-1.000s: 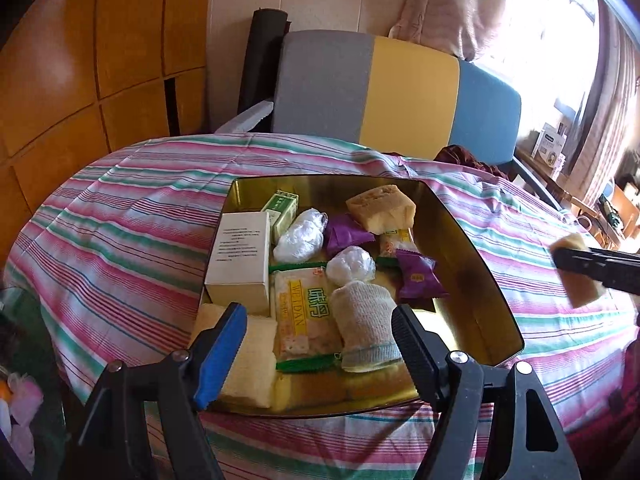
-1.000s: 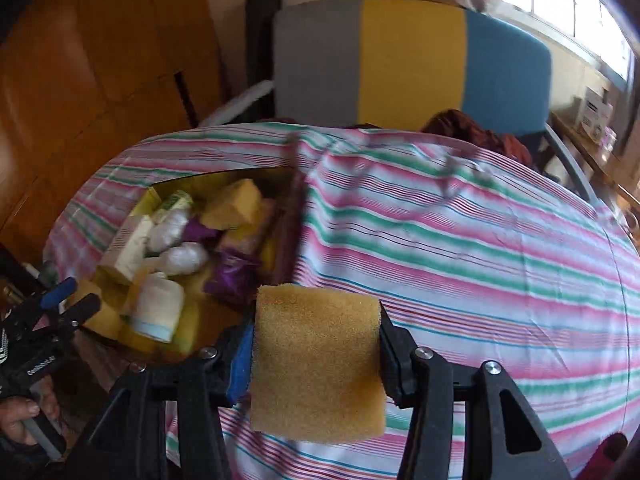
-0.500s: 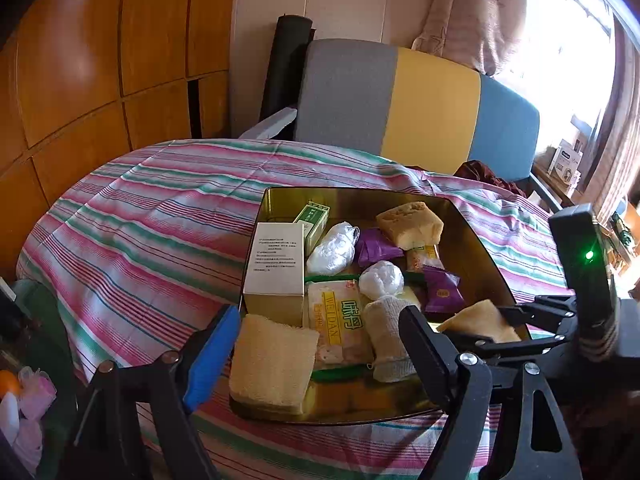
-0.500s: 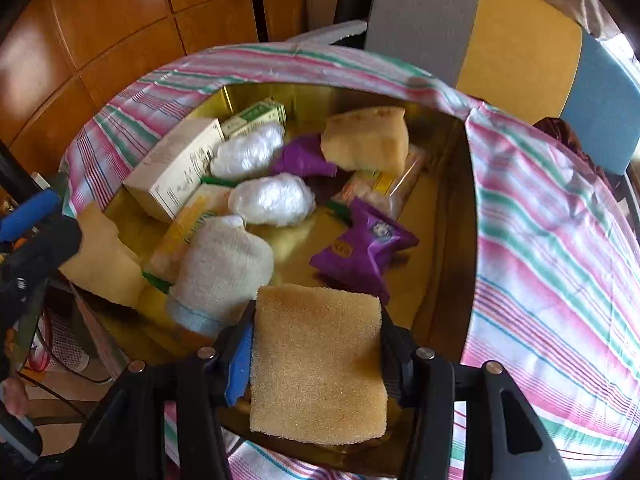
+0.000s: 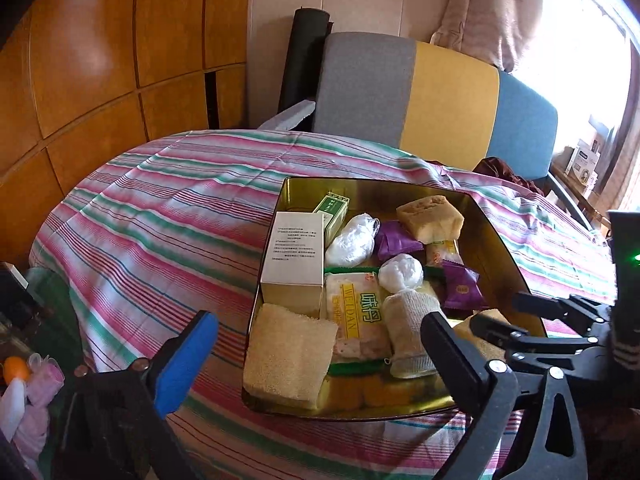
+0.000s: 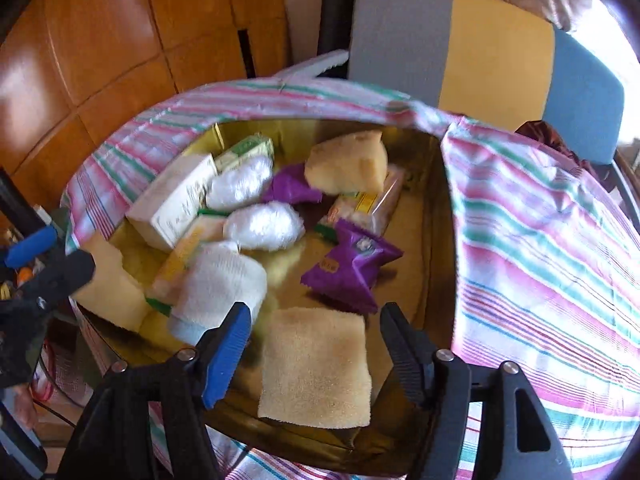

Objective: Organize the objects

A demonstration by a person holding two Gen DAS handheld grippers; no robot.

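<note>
A yellow sponge [image 6: 316,366] is seen lying on the floor of the gold tin [image 6: 434,216], at its near right corner, between the right tongs [image 6: 314,350], whose jaws are opening and no longer press on it. A second sponge [image 5: 290,356] rests in the tin's near left corner, just ahead of the left tongs [image 5: 320,344], whose jaws are opening too, spread wide, with nothing gripped. Writing is picked out next: "WEIDAN" runs down a yellow band on the clear snack packet [image 5: 356,312], with large green characters beside it; the white carton [image 5: 296,256] carries lines of small print that cannot be read; the green box [image 5: 332,212] behind it is labelled but too small to make out. Two purple wrappers [image 5: 460,284] bear a round emblem, illegible. Also packed in are a rolled white sock [image 5: 410,334], two white plastic-wrapped bundles [image 5: 352,238] and a torn sponge block [image 5: 430,216] at the far side. The tin sits on a bench covered by a pink, green and white striped cloth [image 5: 160,224]. Beyond stands a chair [image 5: 432,92] in grey, yellow and blue panels, with wooden wall panelling [image 5: 88,52] at the left.
</note>
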